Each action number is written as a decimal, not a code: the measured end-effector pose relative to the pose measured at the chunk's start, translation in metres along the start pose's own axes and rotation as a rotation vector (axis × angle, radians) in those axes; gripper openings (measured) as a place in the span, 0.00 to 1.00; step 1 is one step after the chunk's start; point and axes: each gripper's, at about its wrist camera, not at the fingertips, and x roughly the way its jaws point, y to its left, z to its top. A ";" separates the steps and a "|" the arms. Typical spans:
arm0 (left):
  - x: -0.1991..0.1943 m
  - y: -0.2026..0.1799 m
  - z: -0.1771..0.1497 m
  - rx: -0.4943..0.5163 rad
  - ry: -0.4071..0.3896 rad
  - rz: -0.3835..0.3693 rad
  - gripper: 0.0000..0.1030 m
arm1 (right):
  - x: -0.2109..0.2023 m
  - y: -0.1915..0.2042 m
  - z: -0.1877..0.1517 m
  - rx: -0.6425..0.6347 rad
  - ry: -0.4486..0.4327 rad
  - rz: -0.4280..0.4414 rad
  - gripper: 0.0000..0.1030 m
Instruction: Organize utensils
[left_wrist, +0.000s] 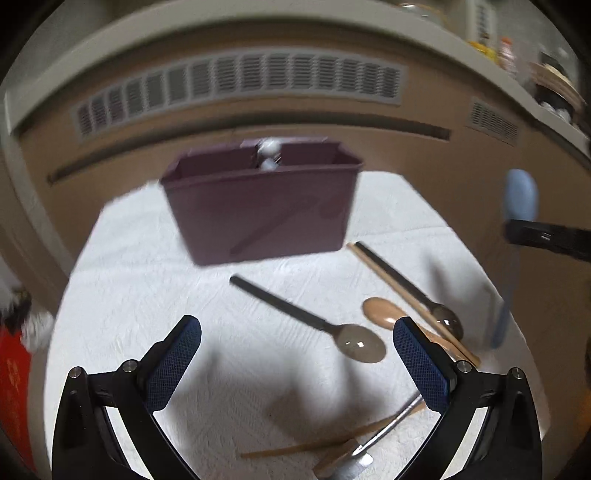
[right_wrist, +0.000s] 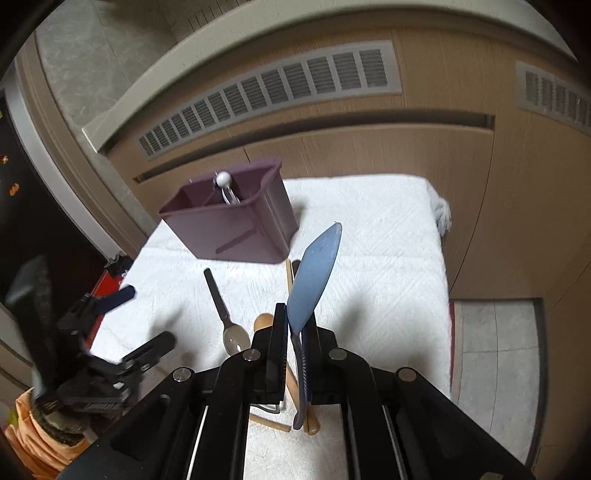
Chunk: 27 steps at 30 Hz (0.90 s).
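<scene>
A purple utensil caddy (left_wrist: 258, 206) (right_wrist: 236, 229) stands at the back of the white cloth, with a white-tipped utensil (right_wrist: 224, 180) inside it. My right gripper (right_wrist: 295, 332) is shut on a blue spatula (right_wrist: 314, 273), held above the cloth with its blade pointing up; in the left wrist view the blue spatula (left_wrist: 521, 199) hangs at the right edge. My left gripper (left_wrist: 295, 354) is open over the cloth with nothing between its fingers. On the cloth lie a black-handled spoon (left_wrist: 317, 321) (right_wrist: 225, 317), another dark spoon (left_wrist: 413, 291), a tan wooden spoon (left_wrist: 384, 314), chopsticks and a metal utensil (left_wrist: 384, 428).
The white cloth (left_wrist: 147, 295) (right_wrist: 388, 258) covers a low surface in front of a wooden panel with grey vents (left_wrist: 240, 81). A red object (left_wrist: 14, 387) sits at the far left. An orange sleeve (right_wrist: 33, 435) shows beside the left gripper. Tiled floor (right_wrist: 495, 350) lies to the right.
</scene>
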 end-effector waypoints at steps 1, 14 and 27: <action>0.006 0.007 0.001 -0.039 0.034 -0.011 0.99 | -0.004 0.001 0.001 -0.005 -0.009 -0.005 0.06; 0.100 0.047 0.039 -0.388 0.270 0.037 0.71 | 0.014 0.006 -0.020 -0.083 -0.025 -0.131 0.06; 0.099 -0.015 0.016 0.033 0.107 0.204 0.13 | 0.017 0.001 -0.027 -0.085 -0.032 -0.110 0.06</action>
